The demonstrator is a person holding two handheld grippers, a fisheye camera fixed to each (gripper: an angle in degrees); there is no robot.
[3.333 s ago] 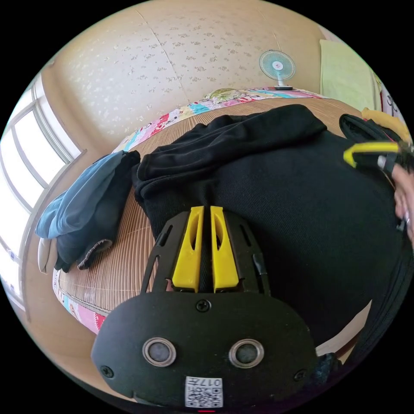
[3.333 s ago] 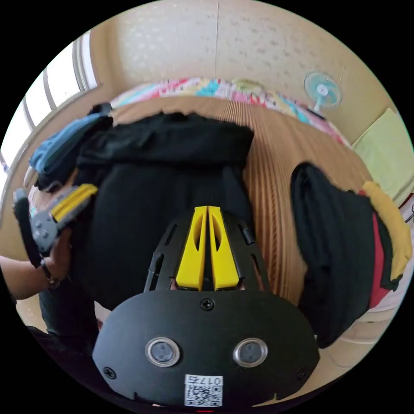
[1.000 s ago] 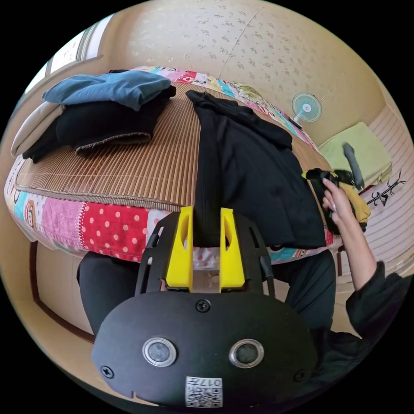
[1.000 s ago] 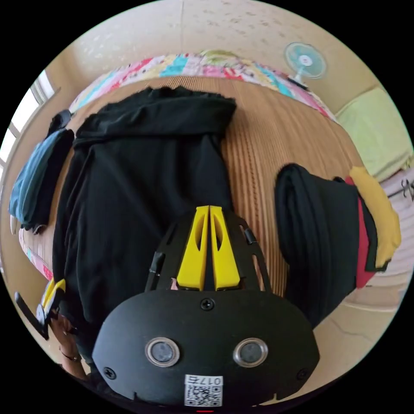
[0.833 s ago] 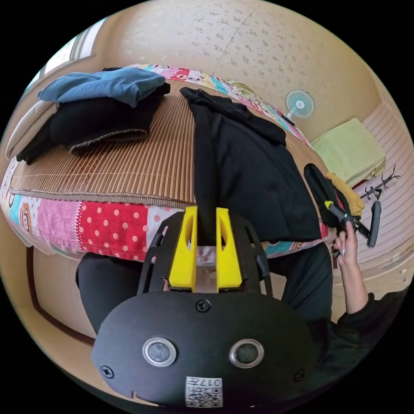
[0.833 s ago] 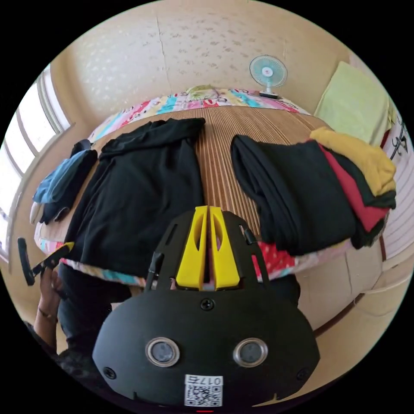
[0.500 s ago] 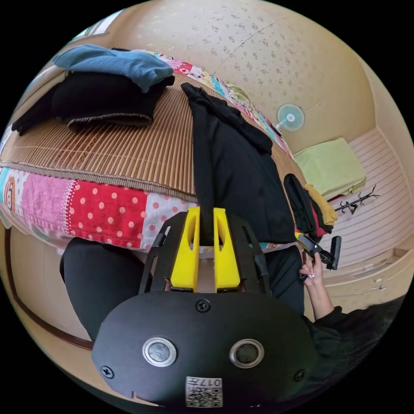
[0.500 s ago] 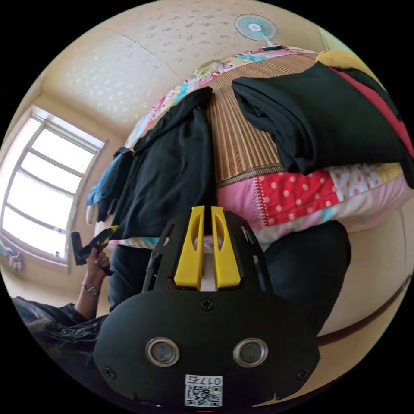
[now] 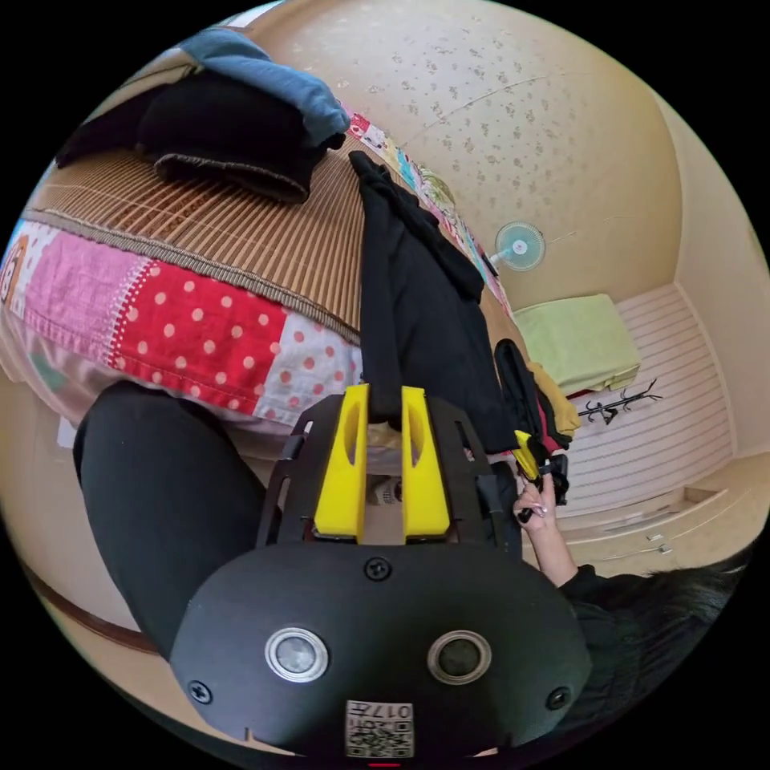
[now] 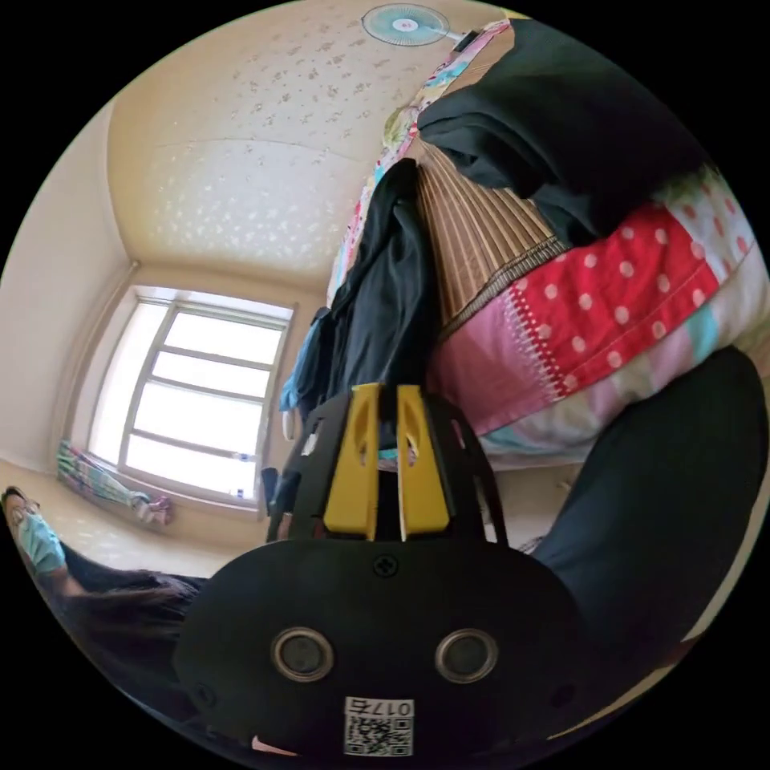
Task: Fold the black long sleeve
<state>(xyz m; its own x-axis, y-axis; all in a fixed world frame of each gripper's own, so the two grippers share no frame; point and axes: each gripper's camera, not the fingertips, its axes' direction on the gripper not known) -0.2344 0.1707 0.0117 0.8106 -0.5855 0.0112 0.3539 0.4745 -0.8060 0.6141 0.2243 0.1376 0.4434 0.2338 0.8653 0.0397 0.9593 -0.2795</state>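
The black long sleeve (image 9: pixel 417 305) lies flat on a woven mat (image 9: pixel 200 233) on the bed, and its hem hangs over the near edge. My left gripper (image 9: pixel 385 395) is shut on the hem's left corner, with black cloth filling the narrow gap between the yellow jaws. In the right gripper view the same garment (image 10: pixel 385 297) runs down to my right gripper (image 10: pixel 388 391), which is shut on the hem's other corner. The left gripper view also shows the right gripper (image 9: pixel 525 451), held in a hand at that corner.
Folded clothes (image 9: pixel 241 104) with a blue top layer sit at the mat's far left. A black, red and yellow stack (image 9: pixel 541 393) sits on the right, seen again as a black pile (image 10: pixel 561 120). The patchwork mattress edge (image 9: pixel 200 329) and the person's legs (image 9: pixel 160 497) are close.
Both cameras have dropped below the bed's edge. The left jaws narrowed onto the hem. The right gripper came from near the right-hand stack to the hem's right corner and took hold.
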